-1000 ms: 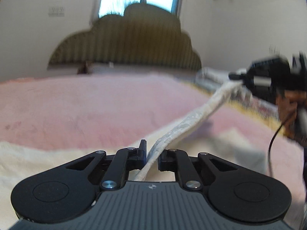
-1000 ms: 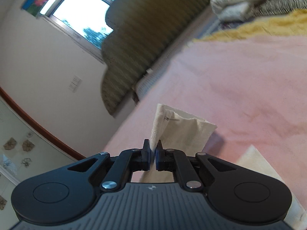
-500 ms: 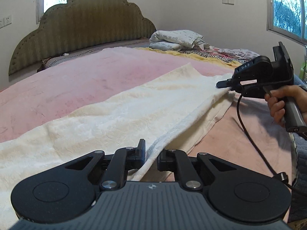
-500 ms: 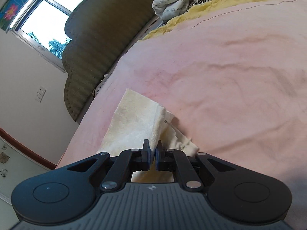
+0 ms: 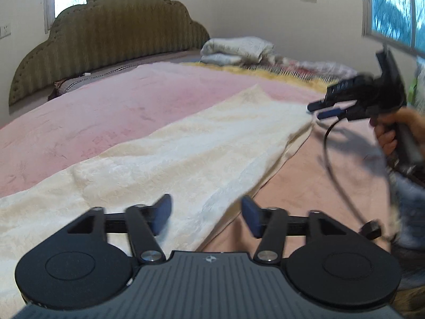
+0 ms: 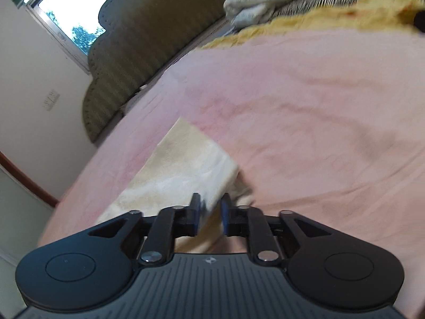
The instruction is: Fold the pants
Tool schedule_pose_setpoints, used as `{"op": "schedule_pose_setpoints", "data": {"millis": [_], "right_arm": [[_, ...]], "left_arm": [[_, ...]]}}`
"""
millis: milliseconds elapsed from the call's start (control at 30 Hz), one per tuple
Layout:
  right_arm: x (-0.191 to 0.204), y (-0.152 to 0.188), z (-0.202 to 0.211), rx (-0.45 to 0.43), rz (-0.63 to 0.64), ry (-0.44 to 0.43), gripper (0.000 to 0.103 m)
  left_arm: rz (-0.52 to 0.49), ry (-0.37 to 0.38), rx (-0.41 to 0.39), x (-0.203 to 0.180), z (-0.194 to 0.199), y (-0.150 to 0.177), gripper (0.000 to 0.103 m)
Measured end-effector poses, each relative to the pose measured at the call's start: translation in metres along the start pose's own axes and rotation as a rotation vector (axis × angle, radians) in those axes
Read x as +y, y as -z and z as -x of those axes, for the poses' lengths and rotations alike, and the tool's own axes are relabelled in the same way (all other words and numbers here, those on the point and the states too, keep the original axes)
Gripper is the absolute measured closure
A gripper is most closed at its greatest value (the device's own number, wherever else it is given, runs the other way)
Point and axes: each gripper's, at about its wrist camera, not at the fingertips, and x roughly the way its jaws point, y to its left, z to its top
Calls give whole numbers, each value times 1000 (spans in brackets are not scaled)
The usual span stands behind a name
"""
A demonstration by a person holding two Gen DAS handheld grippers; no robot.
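Observation:
The cream pants (image 5: pixel 170 159) lie flat in a long folded strip on the pink bed cover (image 5: pixel 101 117). My left gripper (image 5: pixel 205 216) is open just above the near edge of the pants, holding nothing. My right gripper (image 6: pixel 209 214) is open a little at the far end of the pants (image 6: pixel 183 167), with cloth lying between its jaws but not pinched. It also shows in the left wrist view (image 5: pixel 318 109), held by a hand at the right, just off the pants' far corner.
A green scalloped headboard (image 5: pixel 111 40) stands at the back. Folded white bedding (image 5: pixel 236 49) and a yellow blanket (image 6: pixel 332 18) lie at the far right of the bed. A black cable (image 5: pixel 337 175) hangs from the right gripper over the bed's right side.
Both grippers have opened and let go of the pants. The pants went from stretched in the air to lying flat on the bed. The right gripper has drawn back slightly.

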Motion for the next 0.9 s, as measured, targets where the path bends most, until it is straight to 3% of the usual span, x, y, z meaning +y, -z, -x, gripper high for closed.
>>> {"op": "schedule_pose_setpoints", "data": {"millis": [33,67,133,200,267,367,467,567,667,733,833,900], "right_arm": [[2,-2,10,-47,29,72,55],[5,-4,19,-105,59,148,48],[14,-8,30,-207,112,228,46],[33,-14,25,-225,198,213,46],[59,-18,6,-176,296,160,47],[100,-18,-41,-81,453,102,49],[122,-24,-95,34,544,118,49],[112,-35,-144,150,513,181,49],[102,-45,-130,66,415,255,47],[99,-36,-100,1,399,184,47],[95,-9,-70,55,415,43,47],[93,16,-62,125,470,24,47]], "left_arm": [[23,22,-31,3,7,-2,27],[42,30,-61,4,12,-5,26],[60,-1,-113,9,15,-12,19],[64,-83,-128,14,8,-15,15],[74,-162,-100,20,-3,-14,15],[108,-207,-42,29,-20,-6,15],[88,-222,15,27,-32,5,15],[74,-235,31,28,-33,9,13],[109,-228,40,35,-33,11,6],[140,-219,49,39,-34,14,3],[154,-214,52,40,-34,14,2],[151,-216,54,38,-34,14,1]]}}
